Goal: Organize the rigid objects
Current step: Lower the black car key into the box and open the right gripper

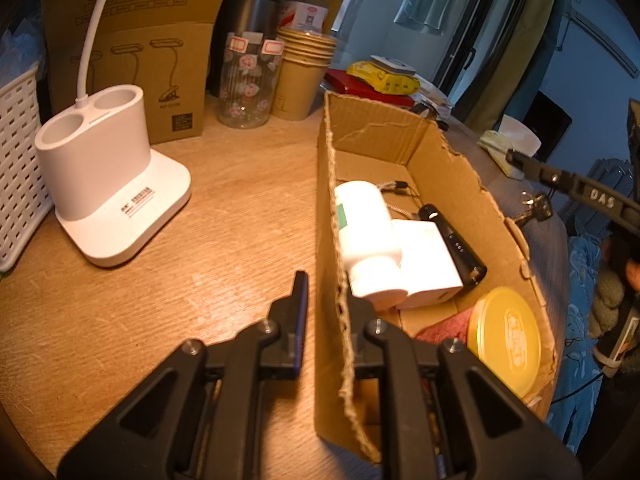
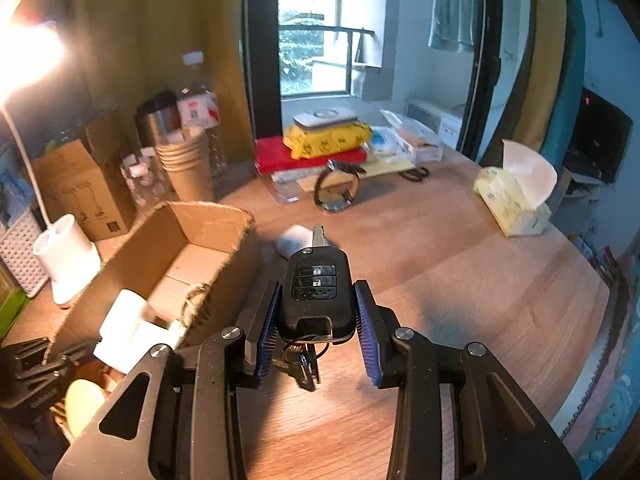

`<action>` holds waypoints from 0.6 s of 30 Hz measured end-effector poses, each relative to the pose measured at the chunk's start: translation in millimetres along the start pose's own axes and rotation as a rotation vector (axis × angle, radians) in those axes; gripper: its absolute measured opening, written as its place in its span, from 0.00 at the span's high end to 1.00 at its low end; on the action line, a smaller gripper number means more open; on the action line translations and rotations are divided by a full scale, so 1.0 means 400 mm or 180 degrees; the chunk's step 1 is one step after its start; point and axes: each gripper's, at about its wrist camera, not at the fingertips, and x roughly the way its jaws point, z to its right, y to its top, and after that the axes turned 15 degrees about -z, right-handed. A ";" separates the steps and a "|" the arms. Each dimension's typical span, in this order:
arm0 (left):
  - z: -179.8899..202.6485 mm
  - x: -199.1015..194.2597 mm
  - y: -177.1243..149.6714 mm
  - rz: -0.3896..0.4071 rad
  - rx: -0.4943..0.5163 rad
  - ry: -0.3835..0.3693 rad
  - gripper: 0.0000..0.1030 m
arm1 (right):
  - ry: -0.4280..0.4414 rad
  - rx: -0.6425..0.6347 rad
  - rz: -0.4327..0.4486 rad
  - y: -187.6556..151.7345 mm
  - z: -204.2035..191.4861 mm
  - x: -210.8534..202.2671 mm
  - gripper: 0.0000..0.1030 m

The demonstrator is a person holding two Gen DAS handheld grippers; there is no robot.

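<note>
Now | car key (image 2: 316, 294) sat clamped in the right gripper (image 2: 317, 316), lifted clear of the table (image 2: 460, 280), its ring of small keys dangling below | looked light, hard, slick plastic; best pinched across the flat sides | left gripper (image 1: 326, 304) pinched the wall of the cardboard box (image 1: 440, 148), steadying it.

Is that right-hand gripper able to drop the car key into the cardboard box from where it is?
Probably yes. The right gripper holds the car key clear of the table, and the cardboard box beside it is open-topped with nothing between.
</note>
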 end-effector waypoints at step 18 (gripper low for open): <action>0.001 0.000 0.000 0.0001 0.0000 0.0003 0.86 | 0.0303 -0.0352 0.0169 0.049 -0.137 -0.062 0.63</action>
